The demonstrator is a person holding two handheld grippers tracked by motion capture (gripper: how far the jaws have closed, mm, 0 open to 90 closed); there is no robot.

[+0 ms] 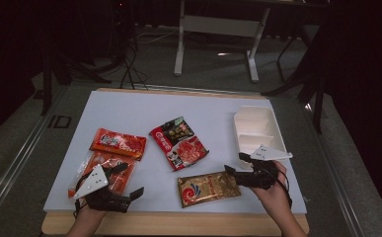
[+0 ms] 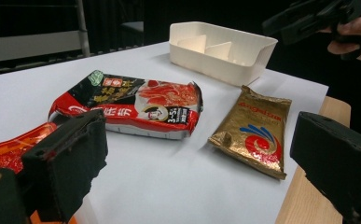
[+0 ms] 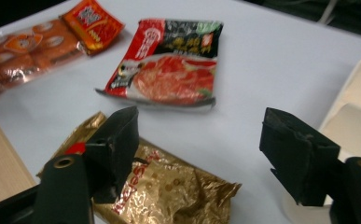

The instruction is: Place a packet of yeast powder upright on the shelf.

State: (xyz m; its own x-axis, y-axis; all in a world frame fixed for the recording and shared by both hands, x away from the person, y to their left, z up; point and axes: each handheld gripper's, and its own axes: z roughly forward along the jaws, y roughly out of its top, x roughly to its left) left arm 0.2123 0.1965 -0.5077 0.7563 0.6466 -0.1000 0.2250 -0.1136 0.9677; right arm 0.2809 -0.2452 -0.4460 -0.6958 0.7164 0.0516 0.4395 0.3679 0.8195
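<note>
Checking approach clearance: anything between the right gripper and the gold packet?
Nothing visible. The right gripper sits at the end of the gold packet nearest the white tray, jaws open with no grip yet. The red-and-black packet lies clear of that path.

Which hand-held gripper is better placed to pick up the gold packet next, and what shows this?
Right. The right hand-held gripper hangs over the gold packet's near end, jaws open with one above the foil. The left hand-held gripper sits by the orange packets, farther off.
</note>
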